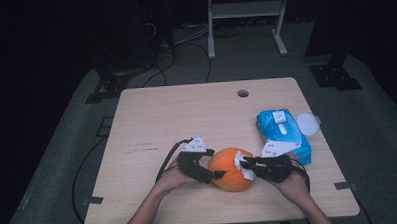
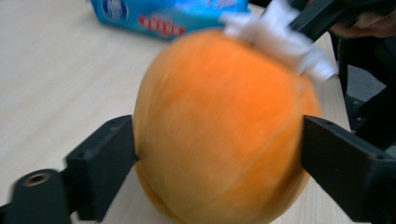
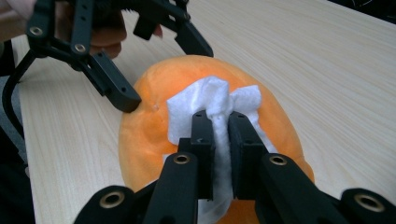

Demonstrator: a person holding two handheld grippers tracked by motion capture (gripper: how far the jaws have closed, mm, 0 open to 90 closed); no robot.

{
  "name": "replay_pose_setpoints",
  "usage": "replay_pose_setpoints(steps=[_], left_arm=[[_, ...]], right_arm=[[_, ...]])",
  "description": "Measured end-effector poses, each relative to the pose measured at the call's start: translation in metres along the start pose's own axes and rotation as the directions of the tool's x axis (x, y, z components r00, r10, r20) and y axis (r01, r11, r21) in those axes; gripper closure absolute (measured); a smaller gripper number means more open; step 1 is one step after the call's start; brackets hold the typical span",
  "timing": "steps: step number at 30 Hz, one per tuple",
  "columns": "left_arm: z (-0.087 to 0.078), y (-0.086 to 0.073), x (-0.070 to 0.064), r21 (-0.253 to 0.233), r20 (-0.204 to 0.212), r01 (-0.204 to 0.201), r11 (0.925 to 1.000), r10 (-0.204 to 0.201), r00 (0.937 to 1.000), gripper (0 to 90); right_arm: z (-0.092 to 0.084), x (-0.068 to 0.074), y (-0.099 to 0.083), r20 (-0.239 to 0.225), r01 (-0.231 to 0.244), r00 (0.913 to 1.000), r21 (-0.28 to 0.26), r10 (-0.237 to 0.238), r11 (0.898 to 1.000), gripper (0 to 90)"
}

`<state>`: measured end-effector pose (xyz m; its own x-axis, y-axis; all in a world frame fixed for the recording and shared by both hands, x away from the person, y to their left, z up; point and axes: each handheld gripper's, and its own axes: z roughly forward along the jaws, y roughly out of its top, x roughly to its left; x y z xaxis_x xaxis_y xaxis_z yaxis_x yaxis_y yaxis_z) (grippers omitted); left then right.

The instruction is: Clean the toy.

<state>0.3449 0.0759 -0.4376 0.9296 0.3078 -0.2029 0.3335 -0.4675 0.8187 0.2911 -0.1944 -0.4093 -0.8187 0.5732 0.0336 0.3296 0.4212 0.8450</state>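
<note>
An orange ball [image 1: 231, 169] lies near the table's front edge, blurred in the left gripper view [image 2: 219, 126]. My left gripper [image 1: 214, 172] stands open at its left, one black jaw on each side of the ball and right at its surface. From the right, my right gripper [image 1: 245, 164] is shut on a crumpled white wipe [image 3: 201, 100] and holds it against the top of the ball [image 3: 149, 135]. The right gripper view also has the left gripper [image 3: 166, 74] beyond the ball. The wipe [image 2: 280, 42] sits on the ball's upper right in the left gripper view.
A blue pack of wipes [image 1: 282, 131] lies at the table's right, just behind my right hand, with a round white lid [image 1: 307, 123] beside it. The wooden table [image 1: 186, 112] has a cable hole [image 1: 243, 93] near its far edge. A white frame stands on the floor beyond.
</note>
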Motion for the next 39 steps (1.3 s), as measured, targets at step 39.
replay_pose_setpoints(steps=[39], left_arm=[[-0.008, 0.023, -0.032, 0.027, -0.098, -0.169, 0.9853, 0.171, 0.9804, 28.1]], right_arm=[[-0.002, 0.018, 0.015, -0.001, 0.039, 0.9992, -0.072, -0.039, 0.997, 81.1]])
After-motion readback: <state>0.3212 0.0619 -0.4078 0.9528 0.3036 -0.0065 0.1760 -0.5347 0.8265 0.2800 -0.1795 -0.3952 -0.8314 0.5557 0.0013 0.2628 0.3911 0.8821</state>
